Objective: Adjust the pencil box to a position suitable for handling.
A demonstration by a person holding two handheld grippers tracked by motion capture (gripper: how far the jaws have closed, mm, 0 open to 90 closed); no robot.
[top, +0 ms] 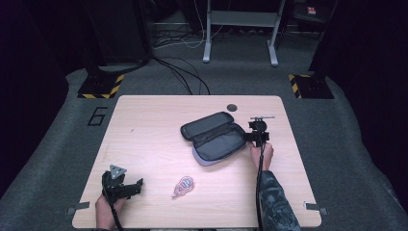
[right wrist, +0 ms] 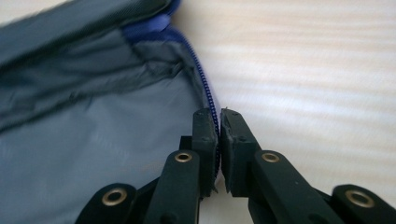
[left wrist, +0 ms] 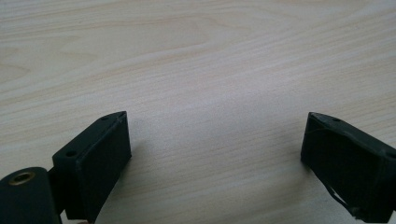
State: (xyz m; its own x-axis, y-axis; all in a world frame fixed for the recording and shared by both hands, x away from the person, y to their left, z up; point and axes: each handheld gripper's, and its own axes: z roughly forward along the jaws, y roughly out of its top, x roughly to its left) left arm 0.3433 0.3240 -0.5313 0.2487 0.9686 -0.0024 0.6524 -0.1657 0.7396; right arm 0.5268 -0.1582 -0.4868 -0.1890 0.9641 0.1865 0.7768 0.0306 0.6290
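A dark grey zip pouch (top: 216,137) lies open on the wooden table (top: 144,125), right of centre, lid folded back. My right gripper (top: 248,138) is at the pouch's right edge. In the right gripper view its jaws (right wrist: 218,122) are shut on the pouch's blue zipper edge (right wrist: 205,88), with the grey lining (right wrist: 93,140) to the left. My left gripper (top: 136,189) rests near the front left of the table, open. In the left gripper view it (left wrist: 217,140) has nothing but bare wood between its jaws. A small pink oval item (top: 184,186) lies near the front, apart from both grippers.
A dark round cable hole (top: 232,107) sits near the table's far edge. Beyond the table are grey carpet, loose cables (top: 185,72), two stand bases with yellow-black stripes (top: 100,86) (top: 310,85) and a white metal frame (top: 240,29).
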